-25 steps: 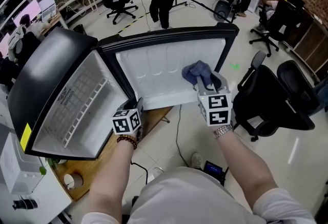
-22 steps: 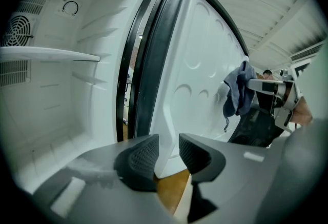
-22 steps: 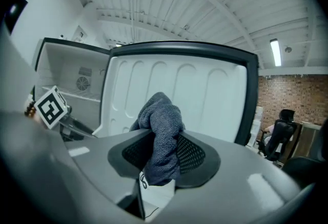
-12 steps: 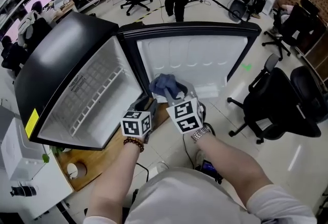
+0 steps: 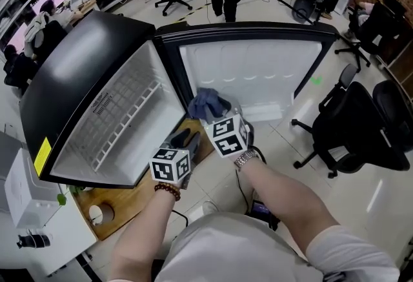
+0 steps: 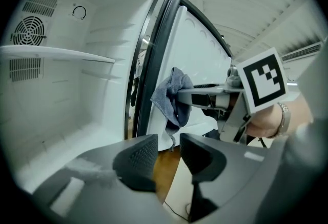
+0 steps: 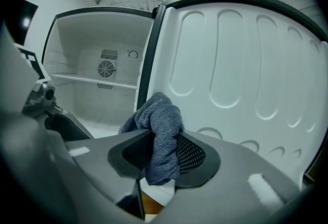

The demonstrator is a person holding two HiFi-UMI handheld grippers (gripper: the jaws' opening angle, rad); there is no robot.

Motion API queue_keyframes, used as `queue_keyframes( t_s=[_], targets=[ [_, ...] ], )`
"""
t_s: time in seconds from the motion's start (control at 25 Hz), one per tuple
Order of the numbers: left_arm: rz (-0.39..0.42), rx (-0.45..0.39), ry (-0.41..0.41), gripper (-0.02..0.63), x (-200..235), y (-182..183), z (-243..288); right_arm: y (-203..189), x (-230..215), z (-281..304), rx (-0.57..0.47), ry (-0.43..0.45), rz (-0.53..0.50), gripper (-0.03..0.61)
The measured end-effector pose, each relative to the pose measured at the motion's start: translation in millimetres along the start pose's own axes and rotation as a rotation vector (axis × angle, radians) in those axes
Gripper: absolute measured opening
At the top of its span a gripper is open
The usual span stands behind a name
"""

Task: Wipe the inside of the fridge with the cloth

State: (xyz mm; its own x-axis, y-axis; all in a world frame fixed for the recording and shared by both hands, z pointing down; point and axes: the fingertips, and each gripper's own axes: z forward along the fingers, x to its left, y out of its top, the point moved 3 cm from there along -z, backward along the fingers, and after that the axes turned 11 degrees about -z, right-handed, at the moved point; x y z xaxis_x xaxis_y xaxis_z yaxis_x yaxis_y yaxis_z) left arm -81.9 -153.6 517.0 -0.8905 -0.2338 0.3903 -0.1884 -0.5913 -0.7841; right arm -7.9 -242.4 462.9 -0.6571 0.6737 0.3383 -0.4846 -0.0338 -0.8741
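Right claw (image 7: 163,156) clamps cloth (image 7: 156,115) by fridge (image 5: 84,74) (on wooden table (image 5: 122,204)).

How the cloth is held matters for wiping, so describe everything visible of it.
The cloth is blue-grey, soft ribbed fabric, bunched into a wad. The right gripper is shut on its middle; folds bulge above the jaws, a tail hangs below. It sits before the white-lined open fridge door, near its hinge; contact there cannot be told.
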Motion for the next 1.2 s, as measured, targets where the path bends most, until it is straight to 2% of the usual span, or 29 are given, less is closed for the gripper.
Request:
queue_keyframes(
  t_s=[0.28,0.48,1.2],
  targets=[
    [-0.001,0.012,-0.033,0.143,-11,-2,11,-18,-22,-14,0.021,-0.057,0.029,0.129],
    [-0.040,0.012,-0.049,0.143,-17,-2,22,-36,-49,-28,0.049,-0.110,0.055,0.129],
    [-0.314,-0.010,-0.111,0.143,-33,2,59,-93,-140,-83,0.131,-0.265,0.102,0.129]
  ],
)
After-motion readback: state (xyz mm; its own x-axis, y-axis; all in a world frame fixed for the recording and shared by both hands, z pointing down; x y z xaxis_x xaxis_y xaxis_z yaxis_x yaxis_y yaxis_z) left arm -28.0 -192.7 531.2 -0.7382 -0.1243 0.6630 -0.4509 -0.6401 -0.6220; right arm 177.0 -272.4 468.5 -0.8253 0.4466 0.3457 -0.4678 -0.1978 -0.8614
